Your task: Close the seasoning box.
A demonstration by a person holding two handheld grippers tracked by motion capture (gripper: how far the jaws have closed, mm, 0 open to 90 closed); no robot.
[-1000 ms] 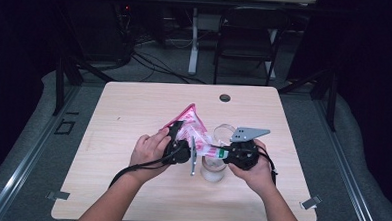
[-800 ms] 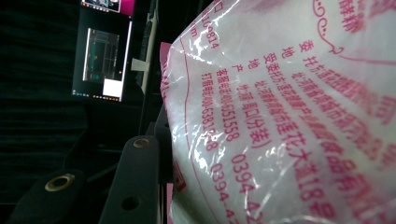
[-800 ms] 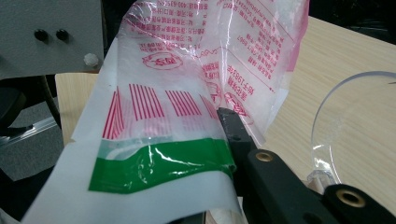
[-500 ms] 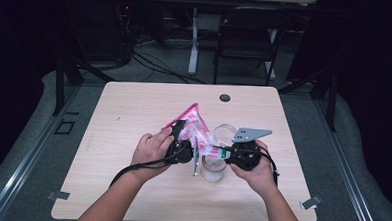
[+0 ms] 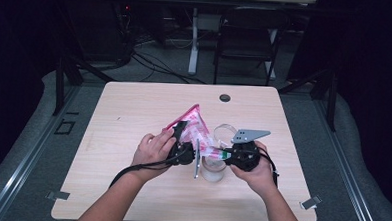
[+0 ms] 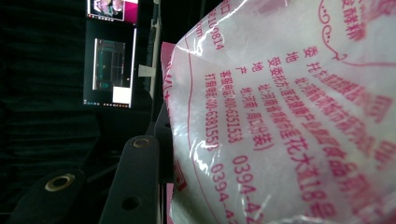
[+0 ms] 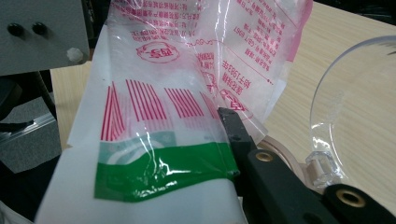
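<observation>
A pink-printed clear bag [image 5: 196, 124] of white powder hangs tilted above the middle of the table [image 5: 134, 113]. My left gripper [image 5: 183, 133] is shut on the bag's full body; in the left gripper view one black finger [image 6: 135, 182] shows beside the bulging bag [image 6: 289, 116]. My right gripper [image 5: 221, 154] is shut on the bag's lower, green-banded end [image 7: 159, 170], its finger [image 7: 238, 133] pressed against the film. That end hangs over a clear jar [image 5: 214, 170] standing between my hands.
A clear round lid [image 5: 225, 131] lies on the table just behind the jar, and appears at the right as the lid [image 7: 345, 116] in the right gripper view. A black grommet [image 5: 225, 98] sits near the far edge. A chair [image 5: 247, 37] stands beyond the table.
</observation>
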